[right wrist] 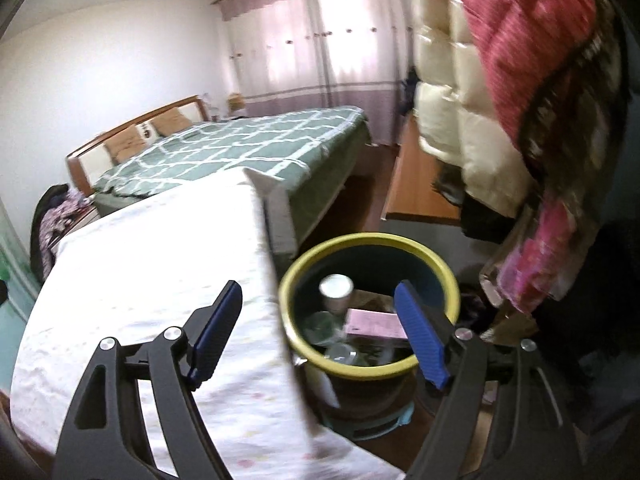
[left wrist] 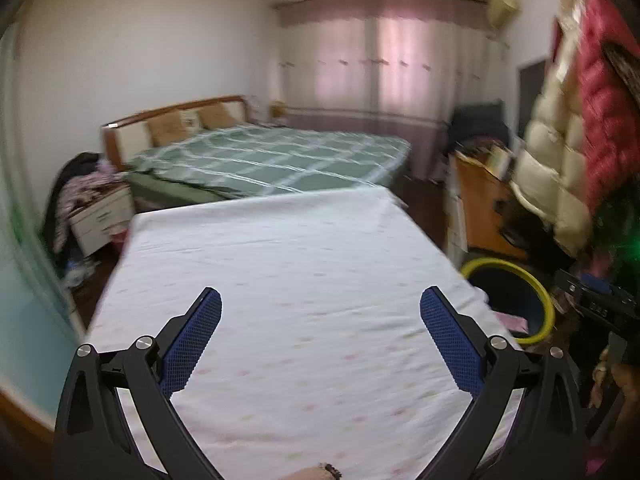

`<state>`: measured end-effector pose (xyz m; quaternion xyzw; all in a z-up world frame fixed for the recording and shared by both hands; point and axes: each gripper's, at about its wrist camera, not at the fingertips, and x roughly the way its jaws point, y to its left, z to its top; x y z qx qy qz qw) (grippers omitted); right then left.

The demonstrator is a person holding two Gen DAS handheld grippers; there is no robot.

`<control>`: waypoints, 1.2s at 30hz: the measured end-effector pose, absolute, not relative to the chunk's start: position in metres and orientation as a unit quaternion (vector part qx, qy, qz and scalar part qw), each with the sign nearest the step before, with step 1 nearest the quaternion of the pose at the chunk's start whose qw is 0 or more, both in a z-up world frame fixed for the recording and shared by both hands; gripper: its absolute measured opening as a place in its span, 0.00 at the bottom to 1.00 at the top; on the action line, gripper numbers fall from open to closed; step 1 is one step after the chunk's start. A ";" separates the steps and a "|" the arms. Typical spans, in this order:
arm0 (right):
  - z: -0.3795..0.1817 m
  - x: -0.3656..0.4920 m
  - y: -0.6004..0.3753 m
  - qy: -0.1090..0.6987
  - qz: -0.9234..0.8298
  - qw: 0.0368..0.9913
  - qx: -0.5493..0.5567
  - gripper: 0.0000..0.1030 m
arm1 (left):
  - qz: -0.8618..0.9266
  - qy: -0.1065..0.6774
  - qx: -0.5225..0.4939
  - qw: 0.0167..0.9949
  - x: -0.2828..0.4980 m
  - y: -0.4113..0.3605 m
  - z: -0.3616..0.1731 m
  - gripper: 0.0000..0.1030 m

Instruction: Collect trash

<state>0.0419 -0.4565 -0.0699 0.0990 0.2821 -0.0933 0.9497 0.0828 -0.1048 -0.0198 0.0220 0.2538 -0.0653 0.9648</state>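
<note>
Left hand-held gripper (left wrist: 320, 300) lower frame, jaws wide apart, empty, over cloth-covered surface (left wrist: 280, 248). Right hand-held gripper (right wrist: 318, 294) apart, empty; yellow-rimmed bin (right wrist: 312, 350) lower centre held paper cup (right wrist: 336, 292).

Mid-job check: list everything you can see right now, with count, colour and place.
table: one, white floral cloth, nearest, nothing visible on it
bin: one, dark with yellow rim, on the floor by the table's right side
paper cup: one, white, inside the bin
pink packet: one, inside the bin
bed: one, green checked cover, behind the table
curtains: pink, far wall
puffy coats: cream and red, hanging right
nightstand: one, white, clothes heaped on it
left gripper: open, empty, over the table
right gripper: open, empty, by the bin
</note>
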 end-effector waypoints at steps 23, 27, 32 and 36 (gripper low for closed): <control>-0.056 0.031 -0.401 0.272 -0.039 0.960 0.060 0.76 | 0.023 0.263 -0.016 0.964 0.028 -0.012 -0.042 0.95; -0.056 0.030 -0.400 0.271 -0.039 0.960 0.060 0.76 | 0.021 0.261 -0.017 0.965 0.031 -0.020 -0.039 0.95; -0.055 0.030 -0.397 0.271 -0.036 0.960 0.059 0.76 | 0.021 0.261 -0.019 0.965 0.031 -0.021 -0.039 0.95; -0.056 0.030 -0.395 0.272 -0.035 0.960 0.059 0.76 | 0.021 0.260 -0.019 0.965 0.031 -0.021 -0.039 0.95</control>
